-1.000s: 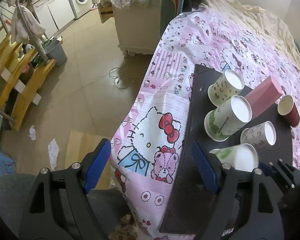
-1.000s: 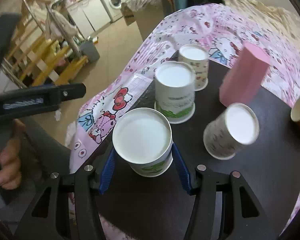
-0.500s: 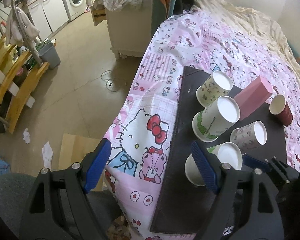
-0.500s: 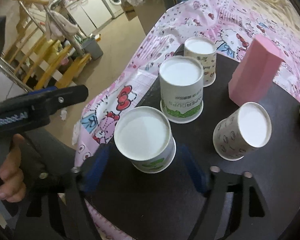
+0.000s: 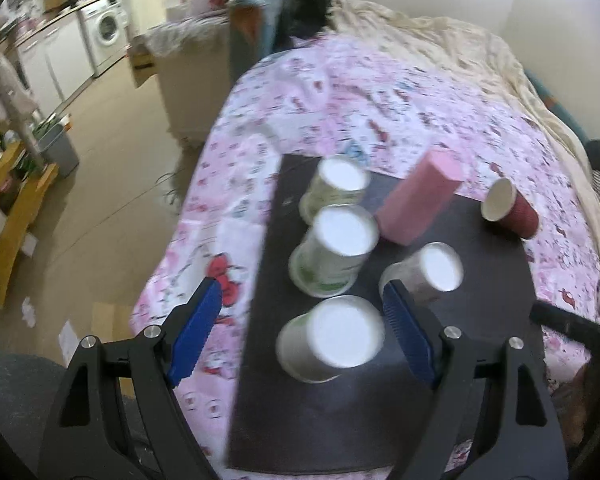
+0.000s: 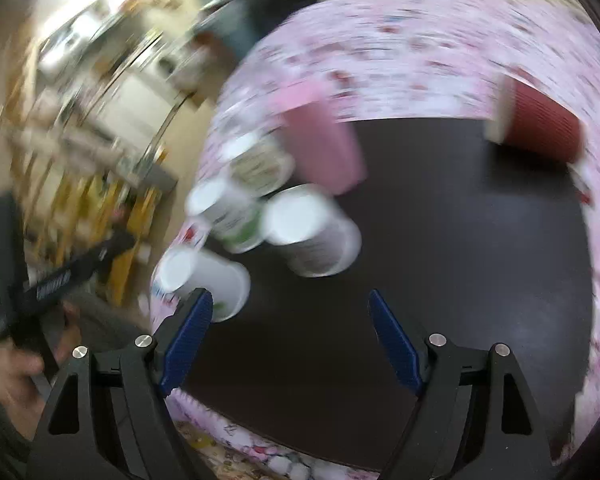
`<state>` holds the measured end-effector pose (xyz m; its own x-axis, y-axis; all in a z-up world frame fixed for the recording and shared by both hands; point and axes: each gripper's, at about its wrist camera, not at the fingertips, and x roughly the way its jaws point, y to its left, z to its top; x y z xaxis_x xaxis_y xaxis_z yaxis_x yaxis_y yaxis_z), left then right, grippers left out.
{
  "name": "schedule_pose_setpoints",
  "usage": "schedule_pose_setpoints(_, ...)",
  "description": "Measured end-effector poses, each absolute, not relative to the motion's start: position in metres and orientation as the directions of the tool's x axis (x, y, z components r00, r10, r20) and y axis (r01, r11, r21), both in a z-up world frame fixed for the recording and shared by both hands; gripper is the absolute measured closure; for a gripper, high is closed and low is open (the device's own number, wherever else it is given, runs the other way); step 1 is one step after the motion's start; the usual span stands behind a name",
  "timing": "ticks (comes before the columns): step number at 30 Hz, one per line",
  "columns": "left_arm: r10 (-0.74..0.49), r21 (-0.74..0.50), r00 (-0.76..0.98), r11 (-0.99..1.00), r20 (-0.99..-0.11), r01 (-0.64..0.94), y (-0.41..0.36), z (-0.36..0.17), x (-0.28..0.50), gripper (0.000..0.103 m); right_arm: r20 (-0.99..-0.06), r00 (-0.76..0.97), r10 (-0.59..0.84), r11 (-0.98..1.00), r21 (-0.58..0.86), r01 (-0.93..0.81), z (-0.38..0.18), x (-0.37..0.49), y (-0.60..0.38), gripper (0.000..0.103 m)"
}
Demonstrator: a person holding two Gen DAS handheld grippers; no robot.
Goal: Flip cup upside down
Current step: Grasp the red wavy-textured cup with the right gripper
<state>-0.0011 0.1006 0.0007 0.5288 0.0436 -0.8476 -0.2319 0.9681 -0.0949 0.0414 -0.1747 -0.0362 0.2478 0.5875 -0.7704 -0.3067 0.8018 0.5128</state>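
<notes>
Several white paper cups stand upside down on a black mat [image 5: 480, 344]; the nearest one [image 5: 332, 340] sits between and beyond my left gripper's open jaws [image 5: 308, 336], untouched. A red cup [image 5: 512, 212] lies on its side at the mat's far right, mouth to the left; it also shows in the right wrist view [image 6: 540, 128]. My right gripper [image 6: 288, 336] is open and empty over bare mat [image 6: 460, 260], with the white cups [image 6: 312, 236] ahead to its left. The right view is blurred.
A pink box [image 5: 416, 200] stands among the cups. The mat lies on a pink patterned bedspread [image 5: 340, 92]. Floor [image 5: 112, 152] drops off to the left, with wooden furniture and a washing machine [image 5: 104, 32] beyond. The left gripper's handle [image 6: 60, 280] shows in the right view.
My right gripper let go of the near white cup, pulled back and swung right toward the red cup. My left gripper moved right, over the mat, facing the cups.
</notes>
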Motion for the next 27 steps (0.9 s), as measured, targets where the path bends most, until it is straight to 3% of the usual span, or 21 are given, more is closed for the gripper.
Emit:
schedule_pose_setpoints(5,0.013,-0.106,0.559,0.978,-0.829,-0.18,0.072,0.005,0.014,0.023,-0.762,0.331,0.556,0.817,0.575,-0.047,-0.045,0.073,-0.256,0.02)
schedule_pose_setpoints(8,0.002,-0.103,0.557,0.982,-0.83,-0.156,0.06,0.002,0.023,0.023,-0.726,0.389,0.567,0.713,0.669,0.209,-0.066,0.098,-0.308,0.02)
schedule_pose_setpoints(15,0.08,0.005,0.551,0.991,-0.83,-0.137,0.046,-0.009,0.034,0.023,-0.708,0.484,0.515,0.49,0.706,0.512,-0.106,0.158,-0.359,0.02)
schedule_pose_setpoints(22,0.093,0.026,0.544,0.991,-0.834,-0.13,0.045,-0.014,0.04,0.023,-0.696,0.518,0.497,0.278,0.693,0.665,-0.151,0.207,-0.373,0.02)
schedule_pose_setpoints(27,0.075,0.021,0.538,0.994,-0.839,-0.107,0.039,-0.016,0.041,0.023,-0.72,0.513,0.467,0.252,0.664,0.704,-0.163,0.224,-0.373,0.021)
